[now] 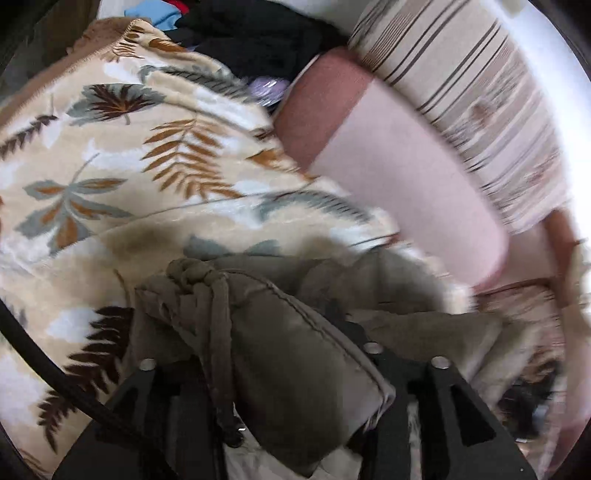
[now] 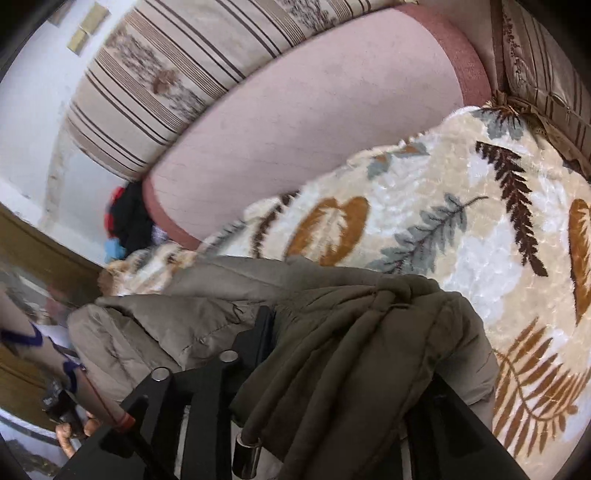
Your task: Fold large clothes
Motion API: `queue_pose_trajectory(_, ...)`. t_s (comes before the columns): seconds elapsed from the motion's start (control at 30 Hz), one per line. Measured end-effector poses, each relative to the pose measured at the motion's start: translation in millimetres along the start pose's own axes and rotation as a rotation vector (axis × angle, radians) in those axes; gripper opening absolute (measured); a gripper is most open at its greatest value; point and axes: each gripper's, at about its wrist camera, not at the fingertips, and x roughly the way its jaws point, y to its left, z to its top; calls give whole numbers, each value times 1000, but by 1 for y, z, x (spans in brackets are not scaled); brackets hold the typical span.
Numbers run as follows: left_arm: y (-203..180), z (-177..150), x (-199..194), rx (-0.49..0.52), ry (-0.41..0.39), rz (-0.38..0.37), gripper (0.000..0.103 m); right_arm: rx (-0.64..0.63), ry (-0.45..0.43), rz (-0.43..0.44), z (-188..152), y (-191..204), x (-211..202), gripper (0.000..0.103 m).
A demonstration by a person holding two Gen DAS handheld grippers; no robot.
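An olive-brown padded jacket (image 1: 295,369) with a drawstring cord (image 1: 218,332) lies bunched on a cream blanket with a leaf print (image 1: 110,177). In the left wrist view my left gripper (image 1: 280,354) stands with its jaws apart. A folded edge of the jacket lies loosely between them, and a gap shows beside the left finger (image 1: 147,373). In the right wrist view the jacket (image 2: 351,350) is draped between the jaws of my right gripper (image 2: 343,354) and covers its right finger. The jaws are apart and the left finger (image 2: 221,369) is clear of the cloth.
The blanket (image 2: 461,221) covers a pink cushion (image 2: 314,129), with a striped bolster (image 1: 480,110) behind it. A pile of dark, blue and red clothes (image 1: 251,33) lies at the far end. A hand (image 2: 70,435) shows at the lower left. A black cable (image 1: 26,347) crosses there.
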Motion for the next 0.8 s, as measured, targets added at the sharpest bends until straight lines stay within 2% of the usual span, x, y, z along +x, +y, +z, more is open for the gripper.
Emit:
queue_pose_trajectory(0.07,10,-2,-21,-46,-21,-145,71,13,-60,35,-3,3,-19,78)
queue_pose_trajectory(0.17,12,-4,-49,-86,-74,-233,77,-39,-142,6,-6,17,-41,94)
queue_pose_trajectory(0.23,1,-6,-64,-56,-91,-229,77,-112,-176,-41,-12,34,-51,94)
queue_pose_trajectory(0.33,-26,-20,-76,73,-114,-137,77,-261,-184,-102,-31,59,-51,94)
queue_pose_trajectory(0.47,-76,-54,-53,300,-104,-8,77,-424,-158,-207,-67,74,-26,94)
queue_pose_trajectory(0.57,-105,-79,-7,435,-50,79,77,-482,-102,-282,-81,67,9,94)
queue_pose_trajectory(0.63,-116,-85,23,504,-51,160,77,-493,-84,-326,-80,59,30,93)
queue_pose_trajectory(0.73,-127,-75,68,588,-59,284,77,-484,-83,-364,-66,48,53,93)
queue_pose_trajectory(0.8,-126,-61,94,578,-40,305,82,-470,-82,-374,-53,42,67,93)
